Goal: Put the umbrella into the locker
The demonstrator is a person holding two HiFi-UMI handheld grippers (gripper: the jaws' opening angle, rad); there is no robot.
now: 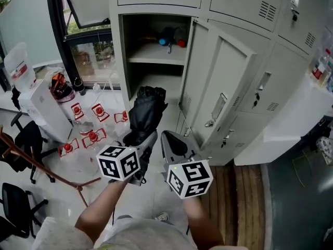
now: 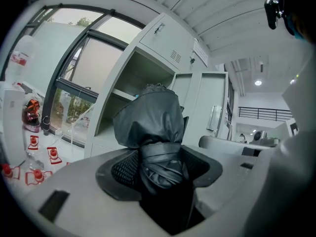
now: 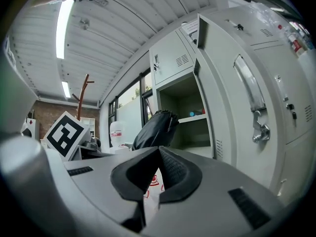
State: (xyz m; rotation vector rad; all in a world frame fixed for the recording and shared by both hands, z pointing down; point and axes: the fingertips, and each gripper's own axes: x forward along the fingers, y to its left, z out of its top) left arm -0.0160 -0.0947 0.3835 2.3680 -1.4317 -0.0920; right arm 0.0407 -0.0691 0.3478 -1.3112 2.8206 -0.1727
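Note:
A black folded umbrella (image 1: 147, 108) sticks up and forward from my left gripper (image 1: 141, 135), which is shut on its strapped lower part. In the left gripper view the umbrella (image 2: 150, 117) fills the gap between the ribbed pads (image 2: 123, 168). It is in front of the open grey locker (image 1: 156, 79) and outside it. The locker's shelf (image 1: 156, 53) lies above the umbrella's tip, and its door (image 1: 221, 77) swings out to the right. My right gripper (image 1: 174, 142) hovers just right of the left one, shut and holding nothing. The right gripper view shows the umbrella (image 3: 155, 127) to the left.
A blue thing and a red thing (image 1: 171, 38) lie at the back of the upper shelf. Red-and-white items (image 1: 88, 124) litter the floor by the window. A white box (image 1: 44, 105), black chairs (image 1: 21, 139) and a wooden stand (image 1: 36, 163) are at the left.

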